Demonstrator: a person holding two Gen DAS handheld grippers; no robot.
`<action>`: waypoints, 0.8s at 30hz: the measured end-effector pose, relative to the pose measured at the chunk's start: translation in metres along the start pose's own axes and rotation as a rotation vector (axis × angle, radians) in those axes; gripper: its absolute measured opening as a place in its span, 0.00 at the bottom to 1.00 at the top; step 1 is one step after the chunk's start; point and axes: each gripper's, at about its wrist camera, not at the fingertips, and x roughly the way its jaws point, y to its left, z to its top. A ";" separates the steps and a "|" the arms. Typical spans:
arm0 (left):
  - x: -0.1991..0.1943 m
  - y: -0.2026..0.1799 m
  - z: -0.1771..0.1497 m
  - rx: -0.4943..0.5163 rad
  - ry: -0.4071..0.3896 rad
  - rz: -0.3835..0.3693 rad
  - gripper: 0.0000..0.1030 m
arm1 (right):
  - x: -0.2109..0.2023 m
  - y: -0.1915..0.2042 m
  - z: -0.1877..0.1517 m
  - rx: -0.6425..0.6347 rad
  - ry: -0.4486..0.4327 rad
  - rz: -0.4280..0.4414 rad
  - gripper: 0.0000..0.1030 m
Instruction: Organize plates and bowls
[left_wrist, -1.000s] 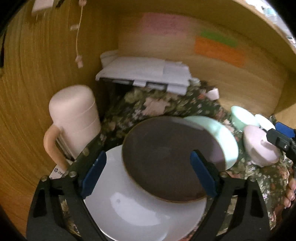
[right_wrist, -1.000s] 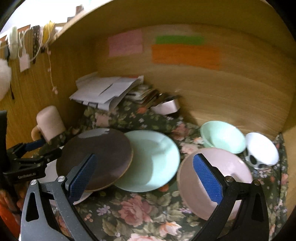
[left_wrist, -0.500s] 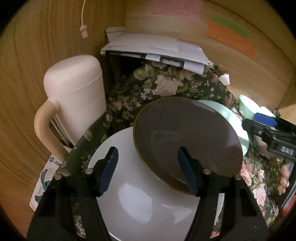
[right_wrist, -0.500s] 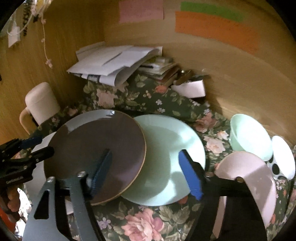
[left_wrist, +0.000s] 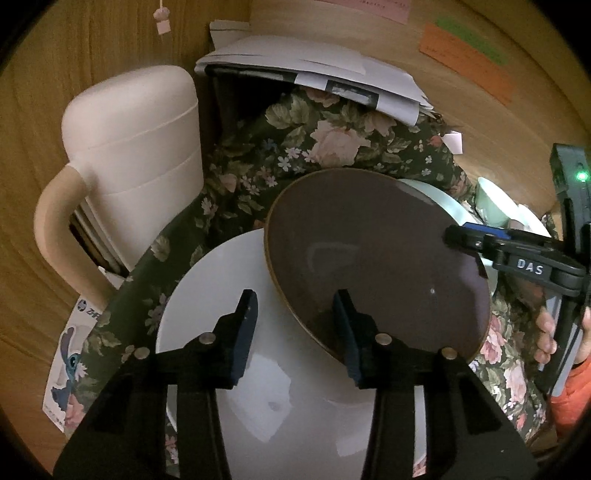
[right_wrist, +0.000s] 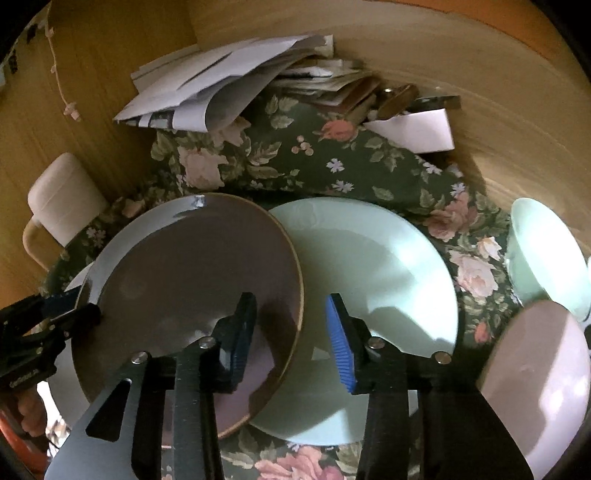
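Observation:
A dark brown plate (left_wrist: 369, 258) lies tilted, one side on a white plate (left_wrist: 221, 295) and the other on a mint plate (right_wrist: 369, 277). My left gripper (left_wrist: 295, 332) is open with a narrowed gap. It straddles the brown plate's near left rim, its right finger over the brown plate and its left finger over the white one. My right gripper (right_wrist: 290, 332) is also open and narrowed. It straddles the brown plate's (right_wrist: 184, 277) right rim above the mint plate. A mint bowl (right_wrist: 543, 258) and a pink bowl (right_wrist: 535, 376) sit at the right.
A cream lidded jug (left_wrist: 136, 147) with a handle stands at the left against the wooden wall. A pile of papers (right_wrist: 221, 85) fills the back corner. A floral cloth (left_wrist: 314, 147) covers the surface. A hand (left_wrist: 546, 332) holds the right gripper's handle.
Both grippers have come down closer to the brown plate, one on each side. Their jaws have narrowed from wide apart to a small gap around its rim.

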 end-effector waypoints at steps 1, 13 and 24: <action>0.000 -0.001 0.000 0.000 0.002 -0.002 0.40 | 0.003 0.001 0.001 -0.001 0.004 0.000 0.34; 0.010 -0.002 0.006 -0.011 0.028 -0.065 0.40 | 0.026 0.005 0.014 0.024 0.046 0.059 0.31; 0.010 -0.008 0.007 -0.018 0.041 -0.058 0.40 | 0.025 0.010 0.013 0.027 0.052 0.051 0.32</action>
